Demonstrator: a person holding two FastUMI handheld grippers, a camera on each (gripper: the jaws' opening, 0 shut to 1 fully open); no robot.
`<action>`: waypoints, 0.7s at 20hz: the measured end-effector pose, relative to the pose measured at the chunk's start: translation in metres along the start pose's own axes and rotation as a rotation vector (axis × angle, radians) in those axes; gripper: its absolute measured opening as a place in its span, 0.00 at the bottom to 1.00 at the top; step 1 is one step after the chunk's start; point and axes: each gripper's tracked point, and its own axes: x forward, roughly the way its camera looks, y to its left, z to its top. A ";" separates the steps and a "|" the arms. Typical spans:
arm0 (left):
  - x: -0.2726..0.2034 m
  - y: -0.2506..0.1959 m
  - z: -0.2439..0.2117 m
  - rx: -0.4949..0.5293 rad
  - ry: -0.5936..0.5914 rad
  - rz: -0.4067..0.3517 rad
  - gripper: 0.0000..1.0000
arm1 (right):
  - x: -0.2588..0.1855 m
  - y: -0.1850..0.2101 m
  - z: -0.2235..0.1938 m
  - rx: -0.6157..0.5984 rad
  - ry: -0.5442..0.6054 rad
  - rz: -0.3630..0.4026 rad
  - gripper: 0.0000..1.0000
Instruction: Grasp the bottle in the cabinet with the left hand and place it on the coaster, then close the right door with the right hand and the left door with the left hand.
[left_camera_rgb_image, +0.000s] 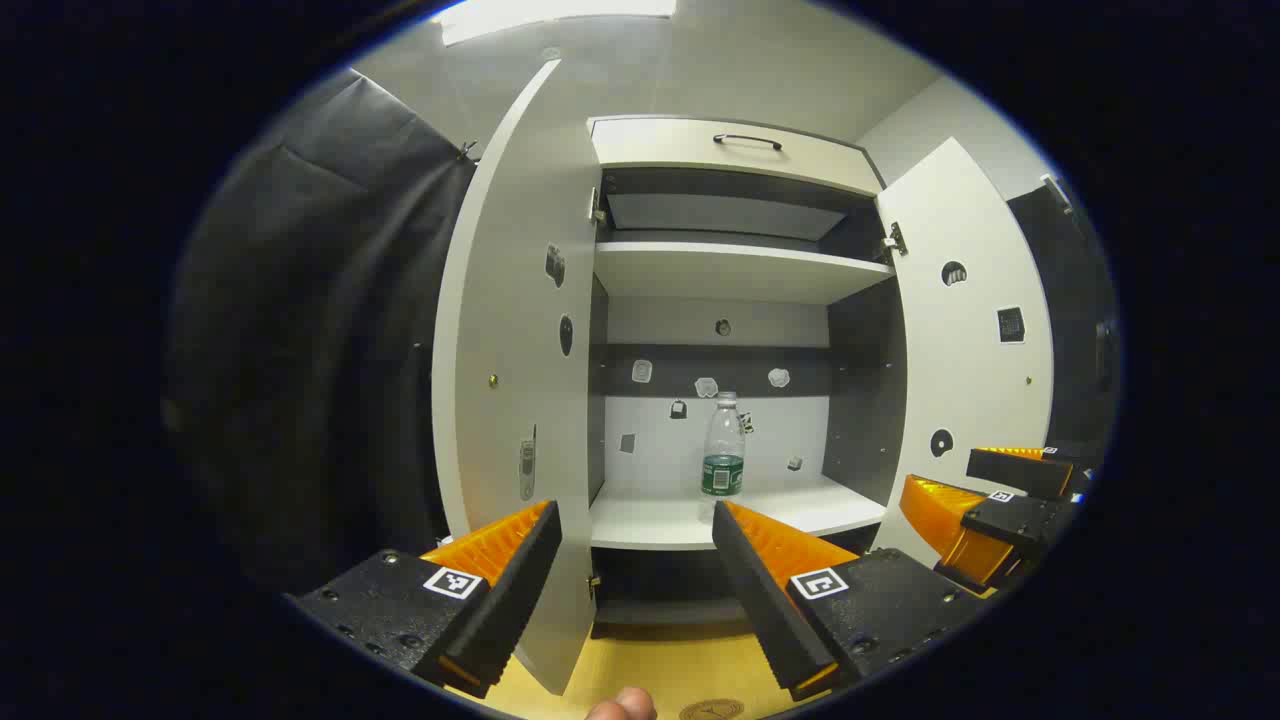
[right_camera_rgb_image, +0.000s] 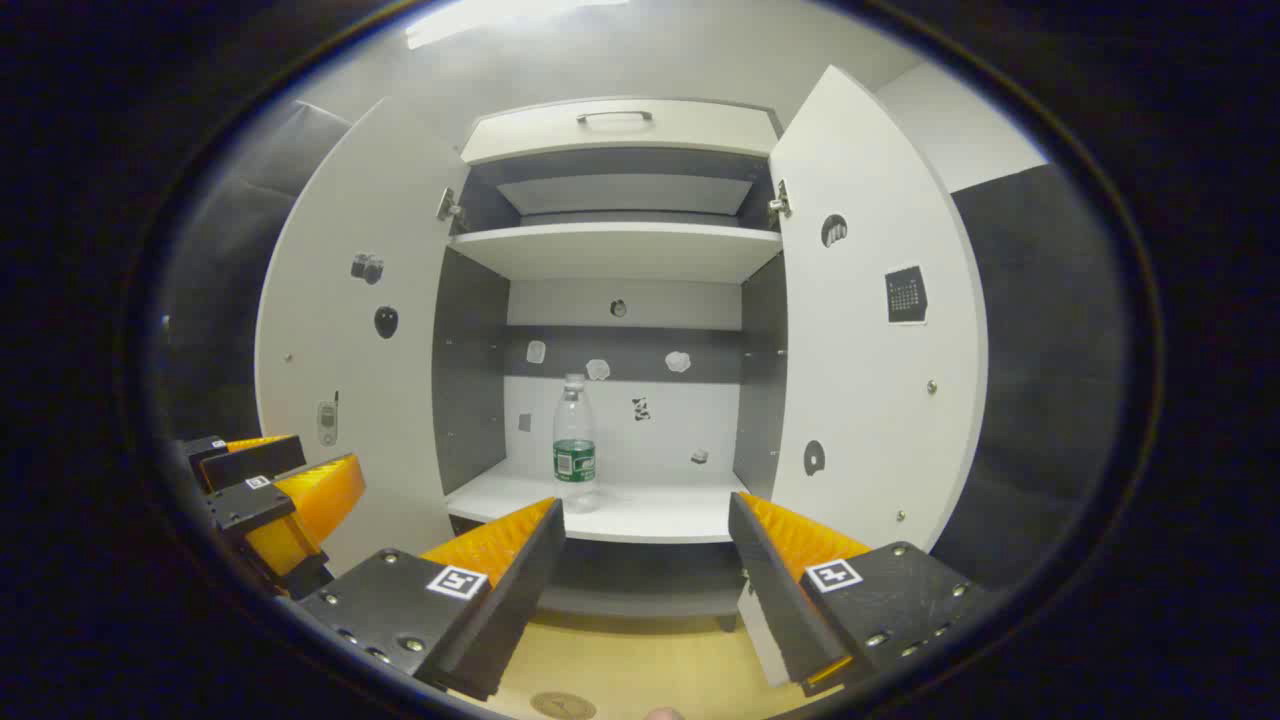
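Note:
A clear plastic bottle (left_camera_rgb_image: 722, 445) with a green label stands upright on the cabinet's lower shelf (left_camera_rgb_image: 800, 510), also seen as the bottle (right_camera_rgb_image: 574, 440) left of the shelf's middle. Both doors hang wide open: the left door (left_camera_rgb_image: 510, 330) and the right door (left_camera_rgb_image: 965, 340). My left gripper (left_camera_rgb_image: 635, 515) is open, in front of the cabinet and short of the bottle. My right gripper (right_camera_rgb_image: 645, 505) is open too, held off from the shelf (right_camera_rgb_image: 660, 515). A round coaster (left_camera_rgb_image: 712, 710) lies on the wooden top below; the coaster (right_camera_rgb_image: 563, 706) sits near the lower edge.
An upper shelf (right_camera_rgb_image: 620, 250) and a drawer with a handle (right_camera_rgb_image: 613, 117) sit above. Small stickers dot the back wall and doors. The right gripper (left_camera_rgb_image: 985, 500) appears by the right door, the left gripper (right_camera_rgb_image: 280, 490) by the left door (right_camera_rgb_image: 350, 330). A fingertip (left_camera_rgb_image: 620, 705) shows low down.

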 end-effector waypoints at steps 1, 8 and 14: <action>0.001 0.001 -0.002 0.001 0.005 0.000 0.96 | 0.001 0.000 -0.001 0.004 0.004 -0.001 1.00; 0.008 0.003 -0.008 0.006 0.020 0.007 0.96 | 0.004 0.001 -0.002 0.006 0.009 -0.002 1.00; 0.011 0.004 -0.009 0.018 0.017 0.009 0.96 | 0.009 0.002 -0.005 0.013 0.017 -0.003 1.00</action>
